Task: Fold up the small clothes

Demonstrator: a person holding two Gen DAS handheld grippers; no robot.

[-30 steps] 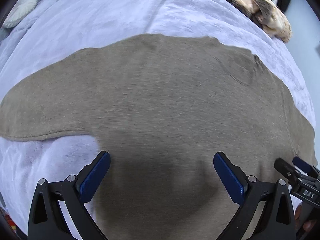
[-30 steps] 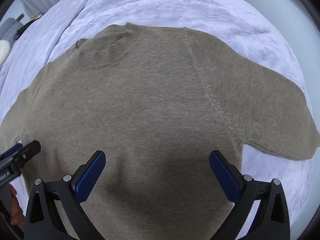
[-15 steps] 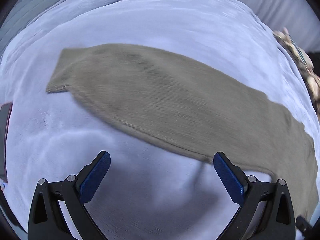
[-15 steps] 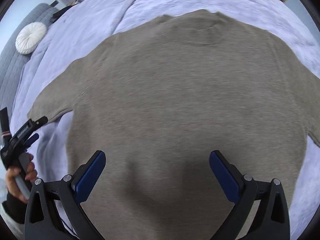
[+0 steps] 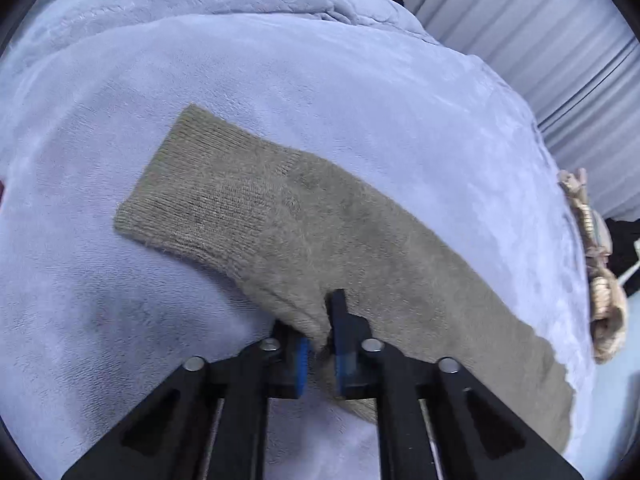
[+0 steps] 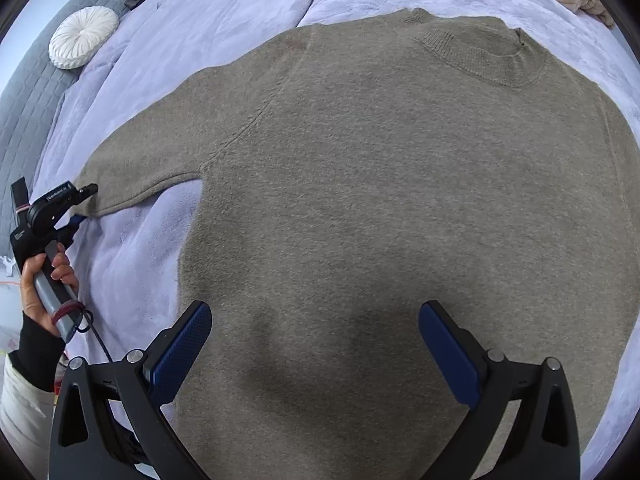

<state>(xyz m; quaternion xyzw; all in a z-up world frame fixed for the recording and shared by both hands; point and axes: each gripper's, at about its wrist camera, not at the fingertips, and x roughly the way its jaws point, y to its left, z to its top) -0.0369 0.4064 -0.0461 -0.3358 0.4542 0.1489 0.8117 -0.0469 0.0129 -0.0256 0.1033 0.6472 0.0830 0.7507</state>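
The left gripper [image 5: 320, 344] is clamped on the near edge of the sweater's sleeve [image 5: 280, 216], a fold of taupe knit pinched between its blue pads [image 5: 302, 360]. In the left wrist view, the sleeve's long axis runs from the ribbed cuff [image 5: 192, 184] at upper left down to the lower right, where it widens toward the body and is cut off by the frame. In the right wrist view the same gripper [image 6: 86, 200] sits at the sleeve's end, held by the person's left hand [image 6: 44, 280].

The right gripper [image 6: 316, 356] hovers with its fingers wide apart above the lower body of the sweater [image 6: 380, 200], gripping nothing. The sweater lies flat on a lavender blanket [image 6: 224, 8], collar [image 6: 484, 52] pointing away from the camera, hem toward it. Its other sleeve and the hem are out of view.

A round white cushion [image 6: 82, 36] rests against a grey quilted surface [image 6: 28, 96] at upper left. A tan heap, probably knitwear, lies at the blanket's edge [image 5: 600, 280], too distorted to identify.
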